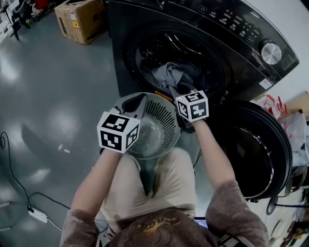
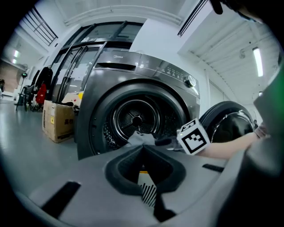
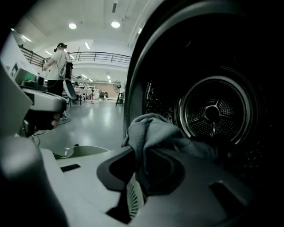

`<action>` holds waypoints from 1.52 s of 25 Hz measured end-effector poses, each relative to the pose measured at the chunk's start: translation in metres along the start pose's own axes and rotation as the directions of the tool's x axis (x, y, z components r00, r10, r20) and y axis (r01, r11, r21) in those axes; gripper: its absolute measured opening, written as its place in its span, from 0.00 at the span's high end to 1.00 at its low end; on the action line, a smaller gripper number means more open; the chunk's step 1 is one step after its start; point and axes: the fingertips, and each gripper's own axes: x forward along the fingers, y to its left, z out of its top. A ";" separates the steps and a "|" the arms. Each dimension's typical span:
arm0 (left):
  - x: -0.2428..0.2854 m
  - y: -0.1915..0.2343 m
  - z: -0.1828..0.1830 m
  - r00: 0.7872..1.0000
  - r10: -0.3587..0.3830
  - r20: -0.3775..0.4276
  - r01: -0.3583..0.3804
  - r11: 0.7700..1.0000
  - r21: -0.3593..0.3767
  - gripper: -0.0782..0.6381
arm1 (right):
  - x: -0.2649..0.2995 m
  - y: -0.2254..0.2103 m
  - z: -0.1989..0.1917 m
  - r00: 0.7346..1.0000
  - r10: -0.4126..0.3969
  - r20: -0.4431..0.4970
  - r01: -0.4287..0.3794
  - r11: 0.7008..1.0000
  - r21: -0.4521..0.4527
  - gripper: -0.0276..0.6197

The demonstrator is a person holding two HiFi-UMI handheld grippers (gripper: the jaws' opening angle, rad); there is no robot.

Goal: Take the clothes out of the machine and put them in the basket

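Clamping grey garment at washing machine mouth with right hand-held gripper; holding left hand-held gripper closed over basket.

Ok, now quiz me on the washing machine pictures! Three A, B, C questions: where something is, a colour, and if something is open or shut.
1. Where is the basket?
A) on top of the machine
B) inside the machine
C) in front of the machine, below its opening

2. What colour is the cloth held in the fingers of the right gripper?
A) grey
B) red
C) yellow

3. The machine's door is:
A) shut
B) open
C) half shut

Answers:
1 C, the head view shows it just below the round opening.
2 A, it looks grey in every view.
3 B, the door is swung wide to one side, so the drum shows.
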 end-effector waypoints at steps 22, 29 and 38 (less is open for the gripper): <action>0.003 -0.001 0.000 0.997 0.081 -0.006 -0.080 0.995 0.064 0.88 | -0.085 0.103 -0.047 0.994 0.109 -0.024 -0.110 0.994 -0.006 0.60; 0.004 -0.007 0.001 0.998 0.067 -0.002 -0.066 0.996 0.057 0.88 | -0.058 0.037 -0.027 0.999 -0.029 0.043 0.027 0.999 0.040 0.41; 0.005 -0.016 0.002 1.000 0.031 -0.002 -0.031 0.998 0.046 0.88 | 0.033 -0.061 -0.036 0.981 -0.174 -0.087 0.179 0.983 0.049 0.20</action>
